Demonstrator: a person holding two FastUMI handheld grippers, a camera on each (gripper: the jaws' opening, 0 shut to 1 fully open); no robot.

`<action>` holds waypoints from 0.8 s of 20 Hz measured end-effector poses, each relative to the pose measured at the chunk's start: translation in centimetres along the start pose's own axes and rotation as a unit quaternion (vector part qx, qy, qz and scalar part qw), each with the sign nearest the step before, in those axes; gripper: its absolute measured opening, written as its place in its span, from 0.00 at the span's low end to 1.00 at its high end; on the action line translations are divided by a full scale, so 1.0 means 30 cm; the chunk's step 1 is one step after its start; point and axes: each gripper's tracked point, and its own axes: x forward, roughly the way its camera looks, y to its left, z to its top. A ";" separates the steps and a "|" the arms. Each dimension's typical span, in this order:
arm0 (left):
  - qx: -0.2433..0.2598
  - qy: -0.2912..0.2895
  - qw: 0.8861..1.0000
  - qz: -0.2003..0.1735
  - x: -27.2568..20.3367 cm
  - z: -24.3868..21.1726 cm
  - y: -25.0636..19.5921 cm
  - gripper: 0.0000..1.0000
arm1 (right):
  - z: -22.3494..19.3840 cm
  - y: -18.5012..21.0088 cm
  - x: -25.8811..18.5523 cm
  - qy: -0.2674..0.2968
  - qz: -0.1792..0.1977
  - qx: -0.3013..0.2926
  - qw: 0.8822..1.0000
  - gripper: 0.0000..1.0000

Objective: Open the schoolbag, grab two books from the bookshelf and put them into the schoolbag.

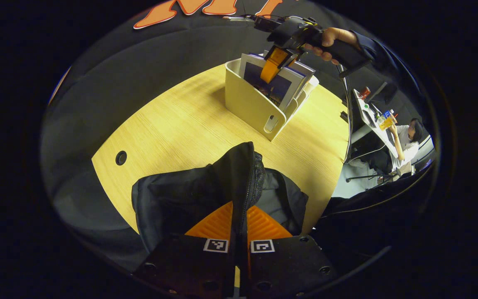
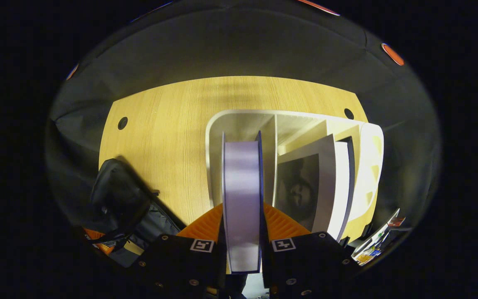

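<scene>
- We see the schoolbag point(image 1: 206, 195), black with a dark zipper edge and a grey inner lining, slumped on the near part of the wooden table point(image 1: 172, 124); in the right gripper view it lies at the table's lower left corner point(image 2: 118, 199)
- Left gripper point(image 1: 239, 224) is clamped on the bag's zipper edge, fingers nearly together with the fabric fold pinched between them and pulled up into a peak
- The bookshelf point(image 1: 251, 106) is a cream plastic desktop file rack with dividers and a slot cutout on its end wall, standing on the far side of the table, well apart from the bag
- The front book point(image 1: 270, 85) has a white cover with a dark blue picture and stands upright in the rack's first compartment; in the right gripper view we look down on its pale page edge point(image 2: 242, 199)
- Right gripper point(image 2: 242, 232) is closed on that book from above, one finger on each cover; in the left gripper view it point(image 1: 275, 66) points down into the rack, held by a hand point(image 1: 332, 41) in a dark sleeve coming from the right
- More books point(image 2: 326, 182) lean in the next compartments; one shows a dim grey picture on its cover
- Two round cable holes point(image 2: 122, 123) sit at the table's far corners
- A seated person point(image 1: 405, 143) is in the background, beside a cluttered desk
</scene>
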 end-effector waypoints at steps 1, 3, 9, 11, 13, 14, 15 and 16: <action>-0.002 -0.001 1.000 -0.002 0.002 0.000 -0.001 0.06 | -0.007 -0.003 -0.013 -0.002 0.000 0.001 1.000 0.36; -0.007 -0.001 1.000 -0.003 0.006 -0.003 -0.009 0.06 | -0.025 -0.011 -0.042 -0.004 -0.001 -0.002 1.000 0.35; -0.010 -0.003 1.000 -0.003 0.020 -0.011 -0.027 0.06 | -0.125 -0.007 -0.127 -0.026 0.018 -0.007 0.999 0.34; -0.005 -0.003 1.000 -0.002 0.018 -0.013 -0.031 0.06 | -0.165 -0.003 -0.156 -0.035 0.026 -0.007 0.999 0.34; -0.001 -0.004 1.000 -0.001 0.014 -0.015 -0.037 0.06 | -0.205 -0.006 -0.189 -0.045 0.034 -0.001 0.998 0.34; 0.000 -0.006 1.000 -0.003 0.017 -0.011 -0.044 0.06 | -0.228 0.000 -0.204 -0.047 0.040 0.008 0.998 0.34; 0.002 -0.007 1.000 -0.005 0.020 -0.008 -0.053 0.06 | -0.252 0.006 -0.217 -0.047 0.049 0.012 0.998 0.34; 0.002 -0.005 1.000 -0.005 0.022 -0.007 -0.062 0.06 | -0.265 0.002 -0.226 -0.052 0.049 0.011 0.997 0.34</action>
